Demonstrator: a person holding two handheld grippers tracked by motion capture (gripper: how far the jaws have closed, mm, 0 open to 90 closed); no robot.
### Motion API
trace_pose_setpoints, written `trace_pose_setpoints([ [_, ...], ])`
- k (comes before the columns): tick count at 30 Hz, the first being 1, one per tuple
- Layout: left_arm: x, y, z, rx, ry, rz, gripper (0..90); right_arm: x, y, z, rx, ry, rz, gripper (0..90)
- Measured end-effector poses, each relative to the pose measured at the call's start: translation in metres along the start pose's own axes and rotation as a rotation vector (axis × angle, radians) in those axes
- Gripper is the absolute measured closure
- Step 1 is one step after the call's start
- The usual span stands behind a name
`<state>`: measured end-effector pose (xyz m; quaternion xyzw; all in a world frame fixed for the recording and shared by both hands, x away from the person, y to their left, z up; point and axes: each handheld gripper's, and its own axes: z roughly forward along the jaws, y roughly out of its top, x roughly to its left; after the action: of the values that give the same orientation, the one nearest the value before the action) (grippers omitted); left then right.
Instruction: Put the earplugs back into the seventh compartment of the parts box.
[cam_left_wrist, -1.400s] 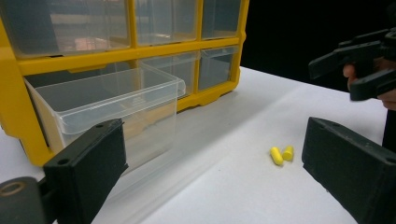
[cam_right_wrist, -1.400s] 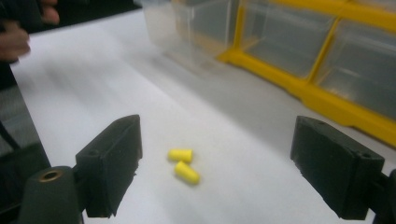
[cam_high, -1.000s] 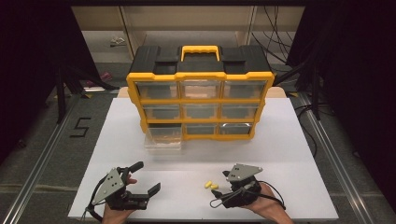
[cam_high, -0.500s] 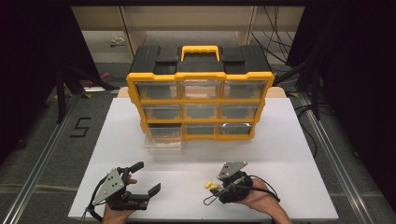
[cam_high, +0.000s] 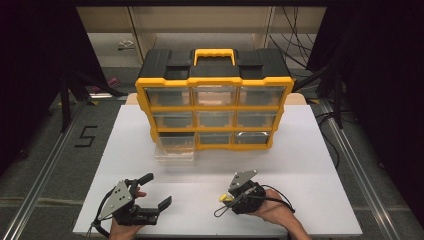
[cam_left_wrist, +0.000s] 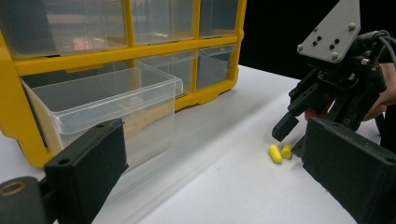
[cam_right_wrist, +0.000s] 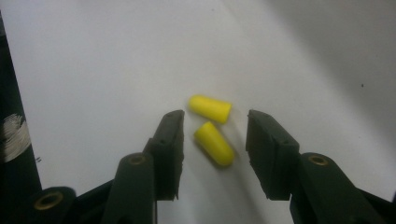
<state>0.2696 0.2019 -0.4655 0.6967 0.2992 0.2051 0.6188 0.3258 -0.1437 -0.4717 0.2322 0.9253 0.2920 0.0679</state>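
Note:
Two yellow foam earplugs (cam_right_wrist: 213, 143) lie side by side on the white table; in the left gripper view the earplugs (cam_left_wrist: 279, 152) sit under the other gripper, and from above they (cam_high: 225, 198) show as a yellow spot. My right gripper (cam_right_wrist: 215, 140) is open, tilted down, its jaws on either side of the nearer plug. That right gripper (cam_high: 235, 199) is at the front right of the table. My left gripper (cam_high: 152, 190) is open at the front left, holding nothing. A clear drawer (cam_left_wrist: 107, 109) is pulled out of the yellow organizer (cam_high: 215, 105).
The yellow and black organizer stands at the table's back middle with several clear drawers shut; the bottom-left drawer (cam_high: 174, 147) sticks out toward me. The white table (cam_high: 310, 165) has bare surface between organizer and grippers. Dark floor and rails flank the table.
My right gripper has moved forward and left and tipped down over the earplugs. The left gripper has stayed still and open.

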Motion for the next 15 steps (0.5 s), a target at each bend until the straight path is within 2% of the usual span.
trace_pose_setpoints([
  [8, 0.0006, -0.0001, -0.0001, 0.002, -0.002, -0.001, 6.7, -0.0021, -0.0011, 0.0055, 0.015, 0.014, 0.004, 62.1],
  [15, 0.0005, 0.0001, -0.0011, 0.001, -0.002, 0.001, 6.8, -0.0001, -0.0045, 0.0038, 0.005, 0.007, 0.005, 72.7],
])
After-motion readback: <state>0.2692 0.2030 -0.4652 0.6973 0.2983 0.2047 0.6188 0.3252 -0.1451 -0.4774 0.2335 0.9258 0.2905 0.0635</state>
